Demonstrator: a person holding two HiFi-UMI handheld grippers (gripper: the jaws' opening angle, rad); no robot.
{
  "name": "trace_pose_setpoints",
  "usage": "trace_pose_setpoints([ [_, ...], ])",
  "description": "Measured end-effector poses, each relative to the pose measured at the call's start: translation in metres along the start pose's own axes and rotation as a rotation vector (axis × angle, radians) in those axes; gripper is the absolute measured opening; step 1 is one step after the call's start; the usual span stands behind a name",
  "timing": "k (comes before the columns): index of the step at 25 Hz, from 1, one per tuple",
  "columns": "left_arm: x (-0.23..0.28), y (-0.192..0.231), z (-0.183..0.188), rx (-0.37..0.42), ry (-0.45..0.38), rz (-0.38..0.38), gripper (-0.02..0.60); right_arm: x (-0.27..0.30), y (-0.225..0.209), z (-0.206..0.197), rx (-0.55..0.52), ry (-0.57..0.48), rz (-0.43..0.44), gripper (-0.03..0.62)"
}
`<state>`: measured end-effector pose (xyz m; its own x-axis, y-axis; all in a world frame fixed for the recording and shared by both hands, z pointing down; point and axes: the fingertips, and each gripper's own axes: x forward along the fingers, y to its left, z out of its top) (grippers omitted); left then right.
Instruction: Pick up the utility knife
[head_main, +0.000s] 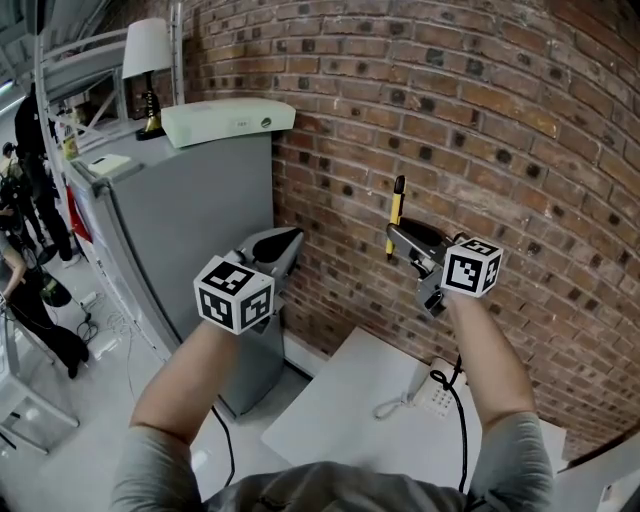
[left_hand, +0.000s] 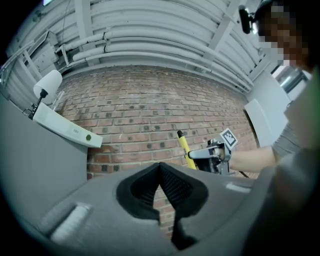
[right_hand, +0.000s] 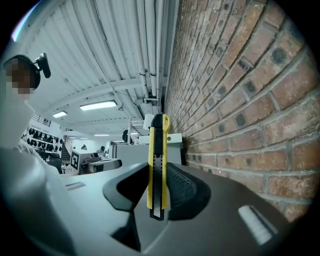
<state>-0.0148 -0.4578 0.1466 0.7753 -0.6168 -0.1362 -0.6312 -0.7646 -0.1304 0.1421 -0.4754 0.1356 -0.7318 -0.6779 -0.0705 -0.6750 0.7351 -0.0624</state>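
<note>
— Where's the knife (right_hand: 156, 170)?
— In the right tool (head_main: 392, 240), gripped between the pads. It stands upright, yellow with black, close to the brick wall (head_main: 520, 120).
— And the other one?
— The left tool (head_main: 293, 240) is clenched on nothing, held about level beside it. Both forearms reach out above the white desk (head_main: 330, 400). There's a grey cabinet (head_main: 190, 220) to the left, with a lamp (head_main: 147, 50) on top.

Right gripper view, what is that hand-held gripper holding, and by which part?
The right hand-held gripper holds the yellow utility knife upright, by its lower end.
</note>
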Motion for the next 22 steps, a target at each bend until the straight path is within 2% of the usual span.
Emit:
trace_pose_setpoints([
  [22, 0.0007, 0.0011, 0.0054, 0.004, -0.002, 0.008, -0.002, 0.0021, 0.0031, -0.0009, 0.003, -0.01, 0.015, 0.127],
])
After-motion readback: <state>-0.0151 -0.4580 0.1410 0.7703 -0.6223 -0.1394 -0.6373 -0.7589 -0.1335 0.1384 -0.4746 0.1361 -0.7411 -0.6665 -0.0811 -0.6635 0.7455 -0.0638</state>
